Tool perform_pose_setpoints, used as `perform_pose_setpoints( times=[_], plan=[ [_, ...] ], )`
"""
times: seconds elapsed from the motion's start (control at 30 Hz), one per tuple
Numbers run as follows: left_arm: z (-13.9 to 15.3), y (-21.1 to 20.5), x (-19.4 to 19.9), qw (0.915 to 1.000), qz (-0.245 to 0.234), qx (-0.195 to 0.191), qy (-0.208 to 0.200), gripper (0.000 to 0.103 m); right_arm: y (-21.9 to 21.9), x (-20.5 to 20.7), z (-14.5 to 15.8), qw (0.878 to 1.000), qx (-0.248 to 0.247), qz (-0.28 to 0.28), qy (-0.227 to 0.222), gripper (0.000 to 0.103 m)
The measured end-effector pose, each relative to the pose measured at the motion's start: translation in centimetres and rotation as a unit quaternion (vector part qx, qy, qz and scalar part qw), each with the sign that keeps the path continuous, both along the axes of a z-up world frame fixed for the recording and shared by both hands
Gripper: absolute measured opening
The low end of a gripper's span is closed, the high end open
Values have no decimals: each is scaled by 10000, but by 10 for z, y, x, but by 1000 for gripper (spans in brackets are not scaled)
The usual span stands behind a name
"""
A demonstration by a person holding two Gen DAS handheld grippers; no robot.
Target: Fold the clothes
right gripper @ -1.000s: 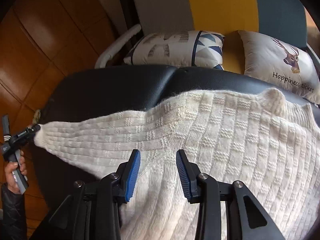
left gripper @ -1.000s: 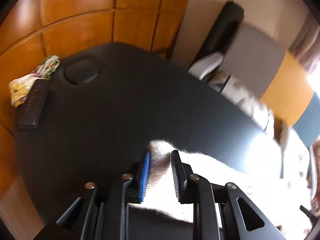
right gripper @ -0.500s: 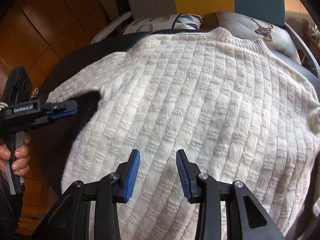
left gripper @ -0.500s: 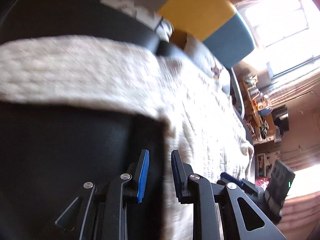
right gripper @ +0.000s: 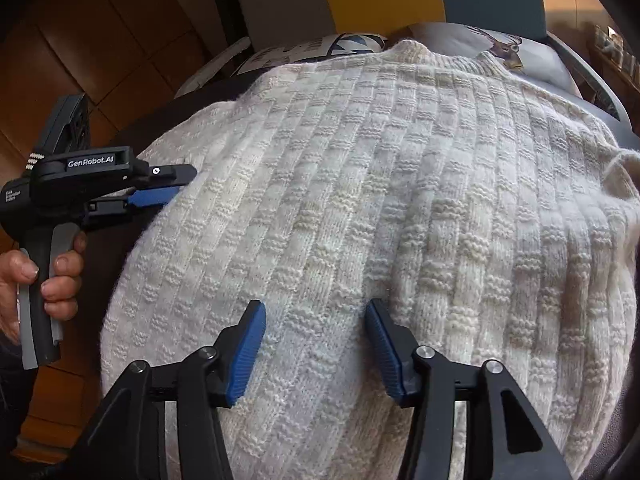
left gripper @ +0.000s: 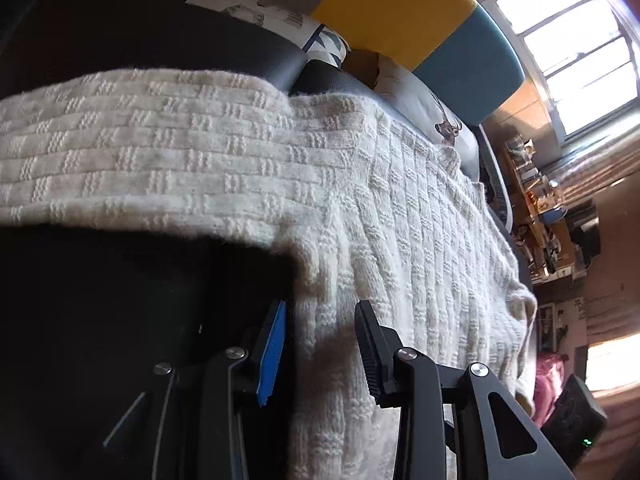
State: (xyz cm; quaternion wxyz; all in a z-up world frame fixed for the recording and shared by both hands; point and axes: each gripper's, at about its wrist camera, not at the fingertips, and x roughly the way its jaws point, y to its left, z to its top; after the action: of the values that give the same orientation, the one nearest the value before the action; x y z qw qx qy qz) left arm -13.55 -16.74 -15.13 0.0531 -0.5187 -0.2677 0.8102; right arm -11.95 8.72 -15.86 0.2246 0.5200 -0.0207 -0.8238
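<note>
Since a second ago you have let go of the sleeve tip and swung your left hand-held gripper (left gripper: 320, 344) round from the far end of the black surface (left gripper: 120, 312) to the sweater's armpit.

From the left wrist view, the cream sweater (left gripper: 360, 200) lies flat on the black surface, its sleeve (left gripper: 140, 160) stretched straight out away from the body, unfolded. Your left hand-held gripper is released, jaws apart, poised at the side edge of the sweater just below where the sleeve joins; nothing is between the pads.

From the right wrist view, your right hand-held gripper (right gripper: 316, 352) is also released, jaws wide, hovering over the lower middle of the sweater (right gripper: 380, 200) without pinching any knit. The left hand-held gripper (right gripper: 160, 188) shows at the sweater's edge, held in your hand (right gripper: 40, 280). The collar lies at the far end, towards the cushions (right gripper: 500, 44).

By my reckoning you are at the very start: the sweater is spread out, but no fold is made. Sleeves, sides and the final halving all remain.
</note>
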Motion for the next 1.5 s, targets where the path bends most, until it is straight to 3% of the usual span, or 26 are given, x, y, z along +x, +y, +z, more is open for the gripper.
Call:
perform_pose_setpoints(
  times=[0.07,0.23,0.4,0.5,0.57,0.63,0.7,0.87,0.97,1.03,1.07,1.13,1.2,1.33,1.4,1.5],
  plan=[
    [1,3,-3,9989,-29,-464,-38,17,-8,3,-1,9996,241,108,70,60],
    [7,-4,-14,9939,12,-1100,3,15,-26,12,-2,9953,862,344,263,69],
    [5,-11,-23,9933,-173,-1145,-36,20,-29,12,-2,9960,819,243,267,76],
    [16,-19,-12,9945,-80,-1042,-7,22,-36,13,-4,9957,834,297,287,88],
    [35,-24,9,9957,86,-881,274,22,-37,14,-2,9959,797,331,254,90],
    [54,-18,39,9961,-90,-562,672,26,-35,15,3,9968,693,359,194,90],
    [64,-6,66,9942,-381,-446,898,32,-18,21,14,9994,184,250,146,90],
    [54,39,118,9823,-1149,-979,1112,33,70,47,34,9896,-1273,-649,-135,90],
    [27,53,125,9782,-1276,-1430,804,33,128,72,36,9729,-1927,-1240,-306,90],
    [10,52,124,9750,-1179,-1803,546,32,166,92,32,9561,-2385,-1655,-405,90],
    [10,51,125,9752,-1125,-1805,612,32,183,103,27,9448,-2675,-1834,-473,90],
    [14,51,123,9773,-1019,-1771,557,32,211,123,15,9231,-3085,-2219,-592,90],
    [22,55,121,9802,-959,-1648,543,32,226,138,1,9102,-3222,-2500,-723,90],
    [51,91,122,9823,-1486,-888,714,32,222,147,-17,8881,-3845,-2328,-958,90],
    [63,120,121,9782,-1917,-391,692,32,206,143,-17,8896,-3956,-2056,-987,90],
    [74,173,108,9638,-2618,107,500,33,168,136,6,9351,-3114,-1565,-647,92]
  ],
)
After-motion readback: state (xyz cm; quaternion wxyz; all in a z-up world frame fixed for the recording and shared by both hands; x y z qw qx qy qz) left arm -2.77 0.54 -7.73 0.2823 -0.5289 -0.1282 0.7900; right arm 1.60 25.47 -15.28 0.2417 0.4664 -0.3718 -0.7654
